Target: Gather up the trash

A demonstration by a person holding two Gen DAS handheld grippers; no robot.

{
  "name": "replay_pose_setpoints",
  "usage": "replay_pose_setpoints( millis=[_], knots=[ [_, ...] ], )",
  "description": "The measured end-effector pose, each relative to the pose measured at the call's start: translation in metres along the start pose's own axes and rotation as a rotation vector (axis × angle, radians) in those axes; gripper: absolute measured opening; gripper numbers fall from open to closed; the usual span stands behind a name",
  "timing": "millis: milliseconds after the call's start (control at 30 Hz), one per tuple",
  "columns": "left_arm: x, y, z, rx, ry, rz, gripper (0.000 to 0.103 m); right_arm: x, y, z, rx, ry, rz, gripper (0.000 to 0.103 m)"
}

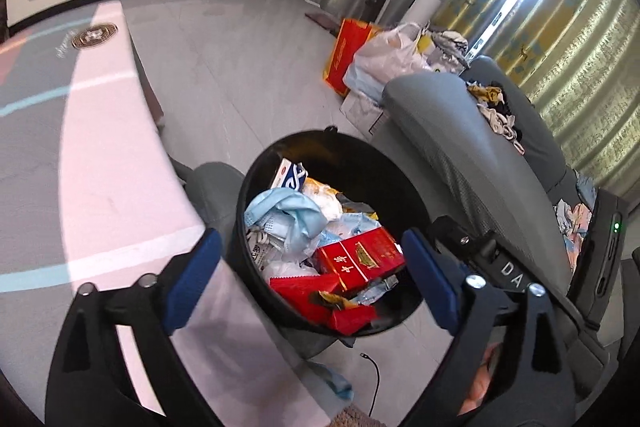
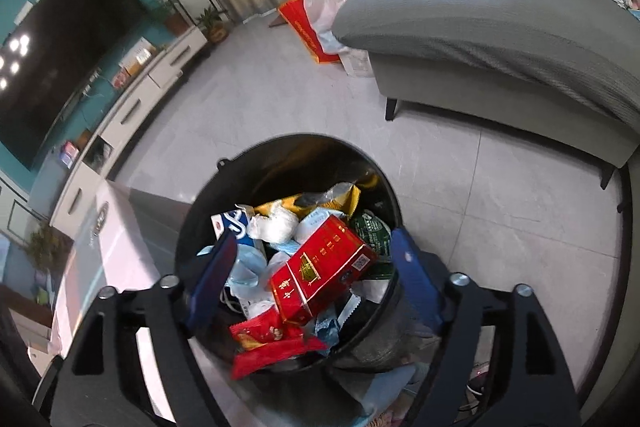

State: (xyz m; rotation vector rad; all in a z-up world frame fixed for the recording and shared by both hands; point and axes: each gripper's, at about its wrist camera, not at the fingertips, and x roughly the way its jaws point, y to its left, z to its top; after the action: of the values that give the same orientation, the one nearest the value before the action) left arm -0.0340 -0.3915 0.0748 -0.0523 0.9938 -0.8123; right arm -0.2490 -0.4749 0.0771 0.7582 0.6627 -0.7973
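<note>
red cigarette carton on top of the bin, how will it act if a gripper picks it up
The red rectangular cardboard cigarette carton looks stiff with flat faces, so it would probably hold its shape. It is likely light. It lies tilted on loose trash in the round black bin, so a push may slide it.

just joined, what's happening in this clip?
A person with two handheld grippers is collecting trash. Both the left gripper and right gripper hover over a round black trash bin on the tiled floor, jaws open and empty. The bin is nearly full: a red cigarette carton, crumpled light-blue face masks, red snack wrappers, a blue-and-white box. A grey sofa stands behind it.
</note>
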Motion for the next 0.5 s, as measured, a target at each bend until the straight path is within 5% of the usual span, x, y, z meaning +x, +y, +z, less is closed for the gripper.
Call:
replay_pose_setpoints(
  millis=[133, 500],
  knots=[
    [-0.033, -0.011, -0.007, 0.056, -0.042, 0.03, 0.1, -0.027, 0.005, 0.002, -0.029, -0.066, -0.021, 0.097],
    [-0.102, -0.008, -0.026, 0.056, -0.191, 0.122, 0.1, -0.078, 0.013, -0.002, -0.106, -0.181, -0.116, 0.1]
  ],
)
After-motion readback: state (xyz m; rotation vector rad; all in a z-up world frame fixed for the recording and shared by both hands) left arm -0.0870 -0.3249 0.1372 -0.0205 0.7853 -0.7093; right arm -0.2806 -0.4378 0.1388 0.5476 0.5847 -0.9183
